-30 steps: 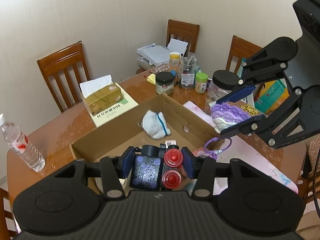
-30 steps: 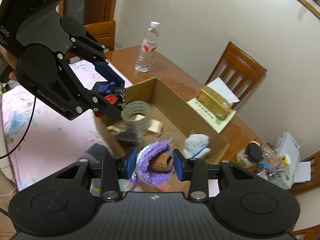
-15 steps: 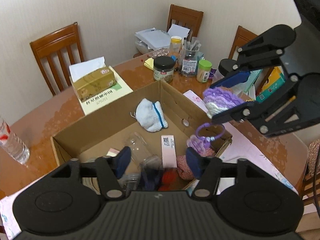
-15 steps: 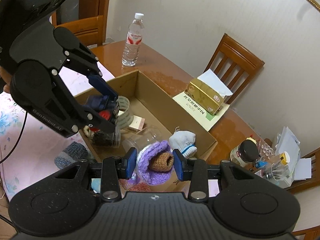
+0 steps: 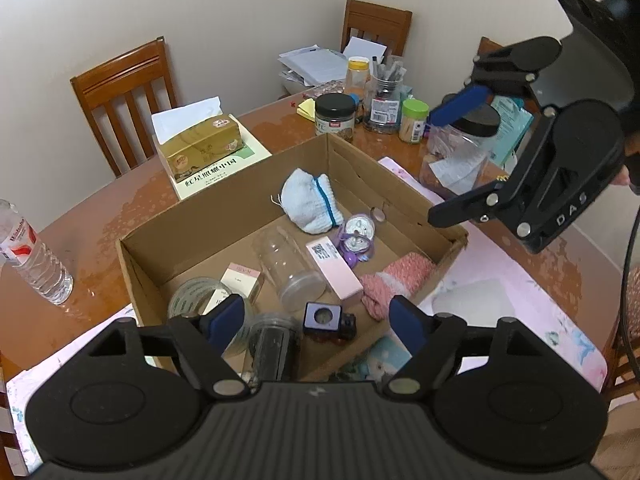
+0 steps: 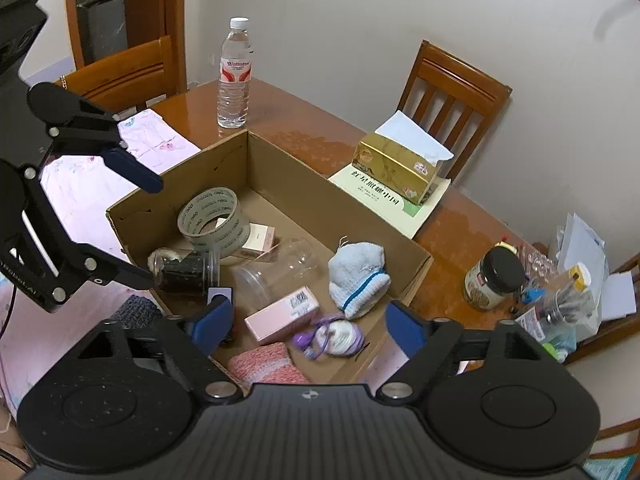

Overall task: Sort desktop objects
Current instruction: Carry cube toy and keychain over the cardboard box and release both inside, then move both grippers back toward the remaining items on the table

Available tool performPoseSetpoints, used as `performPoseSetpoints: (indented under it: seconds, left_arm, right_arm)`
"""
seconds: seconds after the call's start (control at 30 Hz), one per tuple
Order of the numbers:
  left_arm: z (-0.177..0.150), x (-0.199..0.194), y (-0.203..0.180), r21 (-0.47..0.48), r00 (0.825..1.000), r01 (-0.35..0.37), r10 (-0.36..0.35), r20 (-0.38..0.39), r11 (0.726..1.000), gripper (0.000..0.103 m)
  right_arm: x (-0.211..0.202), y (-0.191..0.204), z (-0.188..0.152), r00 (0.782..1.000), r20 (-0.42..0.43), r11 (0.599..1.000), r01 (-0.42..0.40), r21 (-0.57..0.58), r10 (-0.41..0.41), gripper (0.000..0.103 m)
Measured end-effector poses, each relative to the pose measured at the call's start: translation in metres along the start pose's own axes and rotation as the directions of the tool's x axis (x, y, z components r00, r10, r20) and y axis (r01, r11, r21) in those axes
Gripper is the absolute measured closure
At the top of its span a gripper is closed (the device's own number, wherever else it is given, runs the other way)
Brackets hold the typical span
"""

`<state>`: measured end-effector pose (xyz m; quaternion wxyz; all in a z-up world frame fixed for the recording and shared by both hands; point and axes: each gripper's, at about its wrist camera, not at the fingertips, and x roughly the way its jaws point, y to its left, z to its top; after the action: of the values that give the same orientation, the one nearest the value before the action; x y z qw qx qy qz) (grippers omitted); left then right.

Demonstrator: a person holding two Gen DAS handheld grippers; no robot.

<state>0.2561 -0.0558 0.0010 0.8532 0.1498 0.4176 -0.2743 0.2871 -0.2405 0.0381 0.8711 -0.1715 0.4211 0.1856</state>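
Observation:
An open cardboard box (image 5: 224, 216) (image 6: 288, 168) on the wooden table holds several items. My left gripper (image 5: 316, 320) (image 6: 144, 224) hangs over its near corner, jaws opening and empty. Below them a purple block toy (image 5: 324, 320) (image 6: 219, 293) with red parts lies on the box floor. My right gripper (image 6: 310, 324) (image 5: 448, 160) hovers over the other end, its jaws also opening with nothing in them. A purple knitted piece (image 6: 334, 334) (image 5: 356, 236) lies in the box under it, beside a pale blue knitted hat (image 6: 358, 276) and a pink carton (image 6: 282, 314).
Also in the box are a tape roll (image 6: 214, 220), a clear jar (image 6: 276, 268), a dark jar (image 6: 184, 270) and a pink knit (image 5: 396, 280). Around it stand a water bottle (image 6: 235, 76), a gold tissue box (image 5: 204, 148), several jars (image 5: 334, 114) and chairs (image 5: 124, 96).
Both grippers went from shut to wide open. The purple and red toy left the left jaws and the purple knitted piece left the right jaws. Both now lie in the box.

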Motion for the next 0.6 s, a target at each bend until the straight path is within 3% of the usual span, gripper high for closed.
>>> performPoseSetpoints:
  seconds: [0.13,0.6]
  left_arm:
    - [-0.009,-0.007,-0.006,0.014,1.0,-0.003,0.003,0.002,1.0,0.017]
    - [-0.05,-0.03,-0.021,0.056,1.0,0.004,-0.005,0.007,0.998,0.014]
  right_arm:
    - [-0.004,0.005,-0.007,1.0,0.007,0.999,-0.001,0.037,0.001,0.0]
    - [-0.02,0.046,-0.036,1.0,0.001,0.994,0.006,0.107,-0.006,0.0]
